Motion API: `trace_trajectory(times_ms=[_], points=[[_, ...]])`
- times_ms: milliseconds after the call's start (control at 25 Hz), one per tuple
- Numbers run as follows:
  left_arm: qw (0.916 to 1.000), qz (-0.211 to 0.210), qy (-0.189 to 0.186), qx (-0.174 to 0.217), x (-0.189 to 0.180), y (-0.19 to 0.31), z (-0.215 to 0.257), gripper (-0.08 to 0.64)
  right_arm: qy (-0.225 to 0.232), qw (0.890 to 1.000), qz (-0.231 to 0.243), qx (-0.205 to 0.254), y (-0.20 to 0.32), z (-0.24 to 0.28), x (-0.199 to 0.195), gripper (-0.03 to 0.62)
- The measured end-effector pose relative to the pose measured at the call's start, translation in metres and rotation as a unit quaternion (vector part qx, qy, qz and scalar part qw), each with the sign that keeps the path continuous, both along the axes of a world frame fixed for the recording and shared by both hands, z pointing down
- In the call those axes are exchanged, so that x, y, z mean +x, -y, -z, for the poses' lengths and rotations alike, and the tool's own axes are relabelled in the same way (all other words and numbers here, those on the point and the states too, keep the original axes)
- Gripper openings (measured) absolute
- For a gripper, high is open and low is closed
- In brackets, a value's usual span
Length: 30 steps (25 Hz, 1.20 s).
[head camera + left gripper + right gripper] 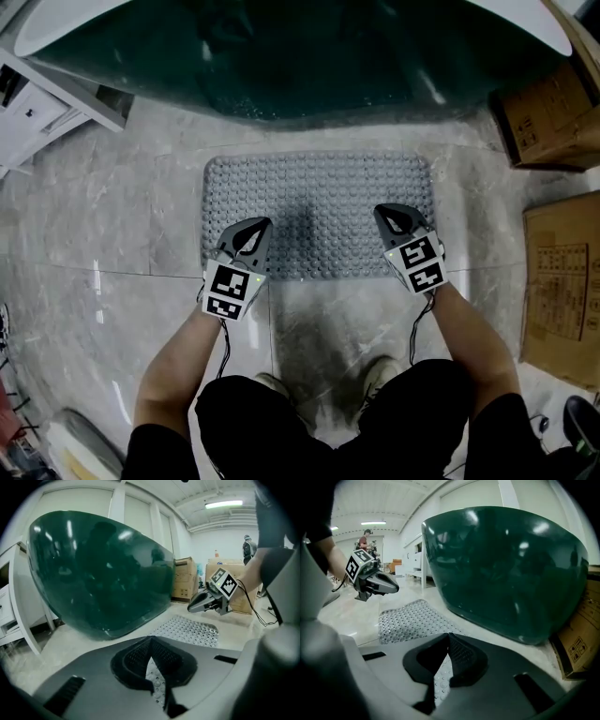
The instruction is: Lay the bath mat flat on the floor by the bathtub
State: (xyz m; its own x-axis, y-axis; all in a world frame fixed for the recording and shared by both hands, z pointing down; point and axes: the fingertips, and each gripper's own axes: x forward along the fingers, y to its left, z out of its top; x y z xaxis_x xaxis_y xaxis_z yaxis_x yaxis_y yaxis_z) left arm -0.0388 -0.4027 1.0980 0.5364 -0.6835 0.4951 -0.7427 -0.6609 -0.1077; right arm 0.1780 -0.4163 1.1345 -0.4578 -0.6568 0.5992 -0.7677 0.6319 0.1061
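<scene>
Near edge of floor (122,216): both forearms reach fwd. L gripper (261,225) & R gripper (382,212) tip down, fingers together on each, nothing clamped. From the head view they hide the near corners of the bath mat (319,202). Mat lies flat mid-floor, just beside bathtub (300,66); tub cut off at top.
</scene>
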Motion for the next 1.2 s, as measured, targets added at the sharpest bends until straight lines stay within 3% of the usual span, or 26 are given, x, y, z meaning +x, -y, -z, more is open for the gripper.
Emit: trace_trajectory(times_ms=[200, 400, 640, 880, 1200], points=[[0.9988, -0.043, -0.008, 0.021, 0.022, -0.008, 0.029, 0.015, 0.018, 0.999, 0.03, 0.006, -0.005, 0.027, -0.022, 0.017], [0.9976, -0.06, 0.004, 0.034, 0.028, -0.018, 0.063, 0.015, 0.03, 0.998, 0.05, -0.003, -0.017, 0.063, -0.037, 0.017], [0.9972, -0.073, 0.004, 0.014, 0.03, -0.051, 0.132, 0.015, 0.042, 0.996, 0.072, -0.029, -0.046, 0.13, -0.06, 0.017], [0.9969, -0.065, -0.03, -0.032, 0.042, -0.09, 0.232, 0.015, 0.06, 0.993, 0.075, -0.065, -0.08, 0.226, -0.079, 0.017], [0.9897, -0.058, -0.11, -0.071, 0.06, -0.123, 0.414, 0.015, 0.099, 0.991, 0.041, -0.079, -0.109, 0.41, -0.098, 0.017]])
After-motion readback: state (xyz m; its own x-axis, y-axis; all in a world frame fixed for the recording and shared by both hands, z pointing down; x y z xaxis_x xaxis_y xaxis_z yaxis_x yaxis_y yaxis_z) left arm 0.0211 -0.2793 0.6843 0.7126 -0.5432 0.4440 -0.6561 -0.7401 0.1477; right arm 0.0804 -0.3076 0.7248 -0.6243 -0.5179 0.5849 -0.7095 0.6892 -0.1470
